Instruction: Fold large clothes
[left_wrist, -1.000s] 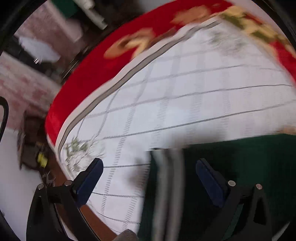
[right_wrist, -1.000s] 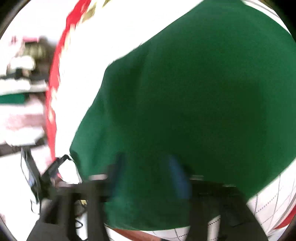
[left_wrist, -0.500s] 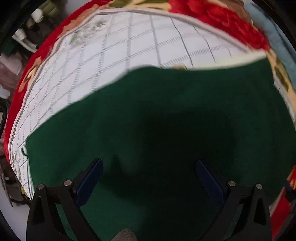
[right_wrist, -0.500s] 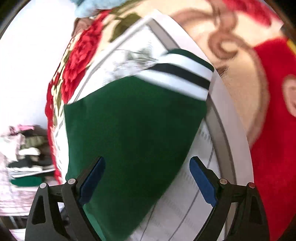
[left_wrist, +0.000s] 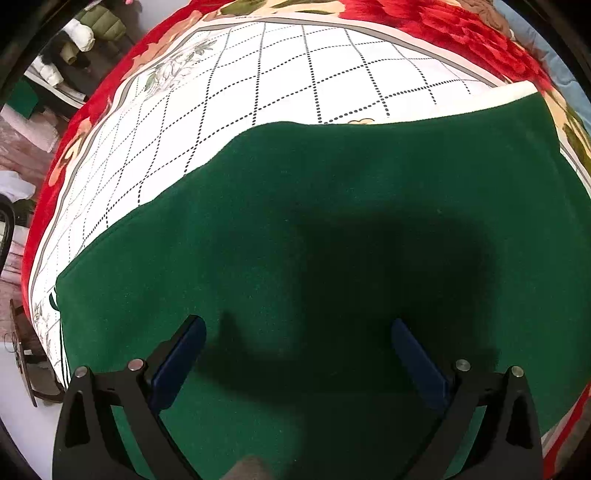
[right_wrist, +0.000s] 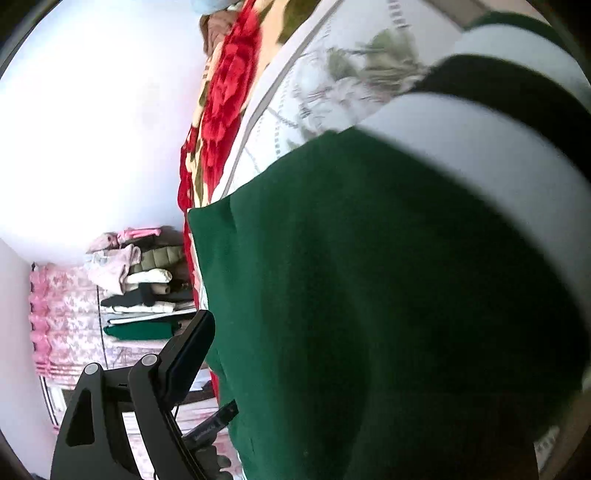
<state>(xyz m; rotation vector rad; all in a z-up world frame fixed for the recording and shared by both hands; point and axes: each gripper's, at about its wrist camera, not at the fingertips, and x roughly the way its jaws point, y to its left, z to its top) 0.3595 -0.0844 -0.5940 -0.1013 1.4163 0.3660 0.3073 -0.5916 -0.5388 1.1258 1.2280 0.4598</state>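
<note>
So the green garment (left_wrist: 332, 229) is lying on the white checked sheet (left_wrist: 280, 74), which sits on top of a red flowered blanket (left_wrist: 436, 22). From the left wrist view it looks flat and smooth with a clean straight far edge, so my guess is at least one fold is already in. The striped white-and-black band (right_wrist: 480, 158) end shows up in the right wrist view, raised close to the lens, so that part probably still needs folding over. Not finished, I'd say.

Left gripper (left_wrist: 295, 350) points steeply down over the green cloth, jaws wide apart, nothing pinched between them. Right gripper (right_wrist: 332, 369) is angled more shallowly along the garment's edge; only its left finger (right_wrist: 188, 354) shows, the other is hidden behind the cloth. Its jaws have just been closing a little but stand wide, and I can't tell if they grip any fabric.

Stack of folded clothes (right_wrist: 144, 291) waits in the background.
</note>
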